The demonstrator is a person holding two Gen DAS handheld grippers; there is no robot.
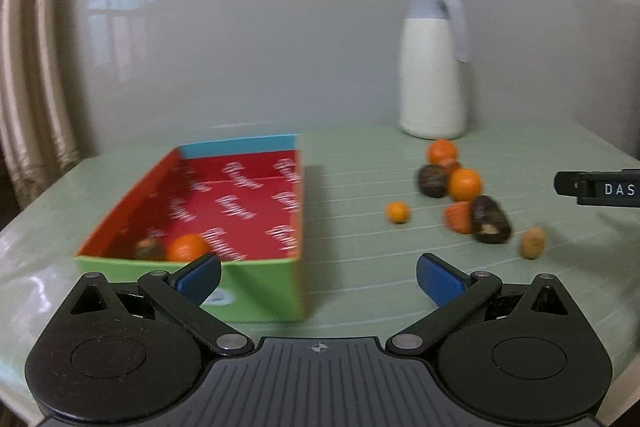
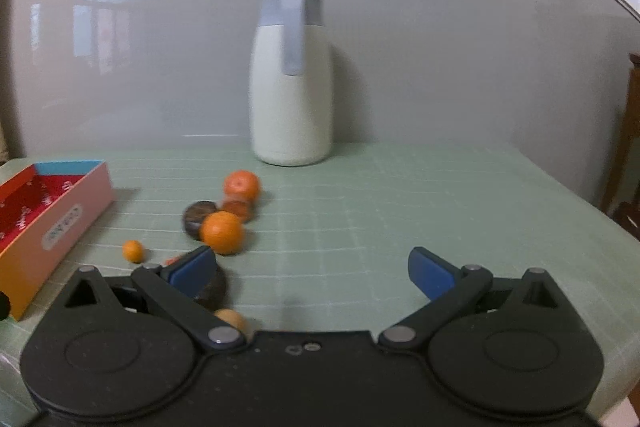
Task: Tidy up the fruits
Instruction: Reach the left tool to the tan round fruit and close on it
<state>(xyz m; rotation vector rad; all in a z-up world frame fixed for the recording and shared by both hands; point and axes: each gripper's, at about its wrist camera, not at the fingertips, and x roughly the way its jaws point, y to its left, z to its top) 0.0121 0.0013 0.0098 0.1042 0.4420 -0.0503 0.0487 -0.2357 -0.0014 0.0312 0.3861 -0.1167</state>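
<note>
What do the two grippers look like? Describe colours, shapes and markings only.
Both are matte black. The left gripper and right gripper each have blue finger pads, angled link arms with silver pivot pins, two rounded housings and a ribbed centre plate. White letters "DAS" mark the right gripper's side.

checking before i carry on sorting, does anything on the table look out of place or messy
Yes: most fruit lies loose on the green mat, in a cluster right of the box and in front of the white thermos jug, with a small orange and a tan fruit strayed apart. Only an orange and a dark fruit are boxed. No spills.
</note>
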